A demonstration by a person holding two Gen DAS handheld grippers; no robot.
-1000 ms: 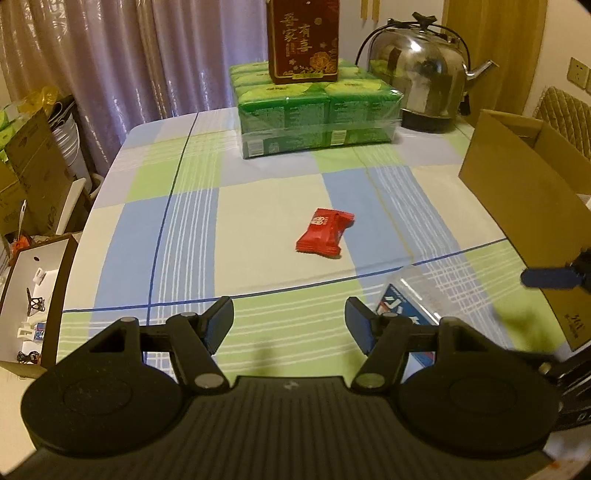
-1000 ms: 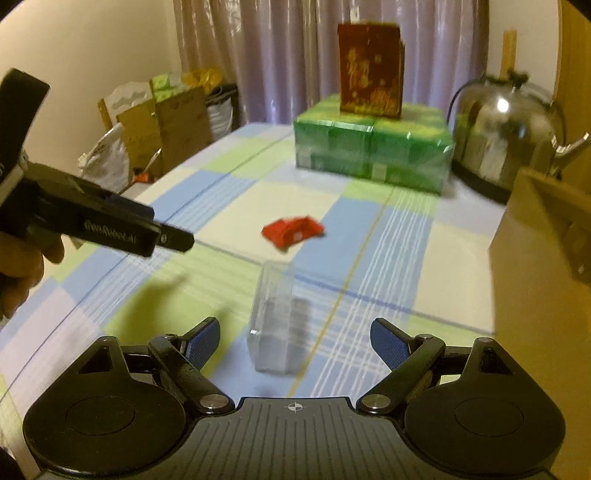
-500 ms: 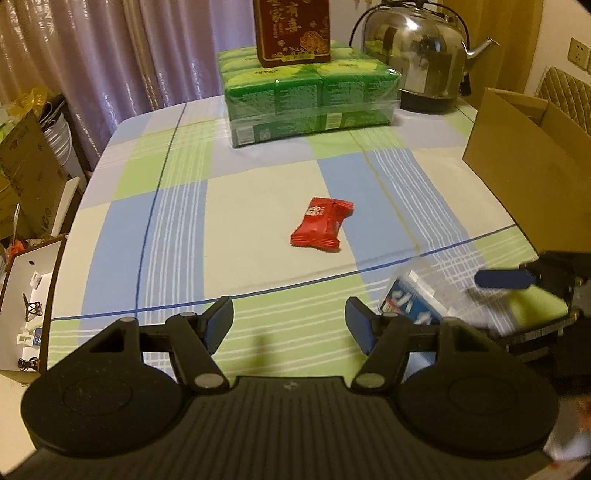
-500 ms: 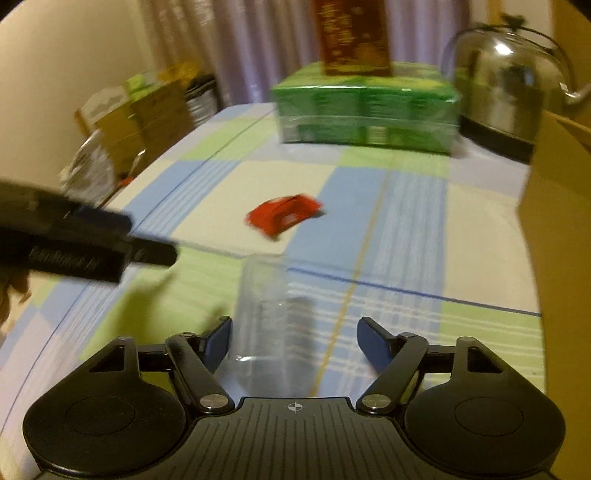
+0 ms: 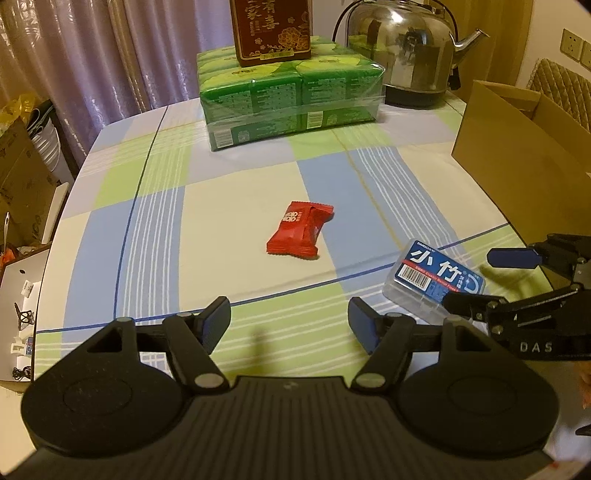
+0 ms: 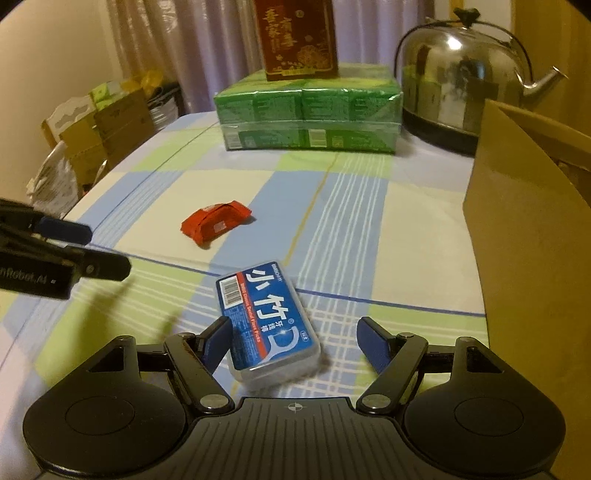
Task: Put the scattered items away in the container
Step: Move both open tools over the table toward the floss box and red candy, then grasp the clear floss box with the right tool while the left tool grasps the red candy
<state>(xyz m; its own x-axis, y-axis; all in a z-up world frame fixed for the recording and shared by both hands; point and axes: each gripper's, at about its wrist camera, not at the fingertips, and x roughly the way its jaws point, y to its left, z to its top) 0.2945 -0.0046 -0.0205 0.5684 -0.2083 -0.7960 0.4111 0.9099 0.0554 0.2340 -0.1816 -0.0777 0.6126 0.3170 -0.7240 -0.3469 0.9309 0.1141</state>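
The right tongs (image 6: 293, 341) are wide open and hang low over the bench (image 6: 347, 221), which is covered with a cloth in blue, green and cream checks. Between their two blue fingers (image 6: 218, 341) lies a flat clear plastic box with a blue label and white characters (image 6: 266, 321). It rests on the cloth, tilted a little against the line of the tongs. Its near left corner is just beside the left finger, but I cannot tell if they touch; the right finger is apart from it.

The left tongs (image 5: 290, 323) are also wide open and hold nothing. They are above the near edge of the bench, and the cloth under them is bare. In the left wrist view the same clear plastic box (image 5: 434, 282) is seen to the right, with the right tongs (image 5: 484, 280) around its far end.

A small red foil snack packet (image 5: 301, 232) lies alone near the middle of the bench, well apart from both tongs. On the right side of the bench stands a brown cardboard box (image 5: 517, 162), open at the top. At the far end there is a green wrapped multipack (image 5: 290, 92) with a dark red carton (image 5: 271, 27) on top, and beside it a shiny steel kettle (image 5: 406, 48).
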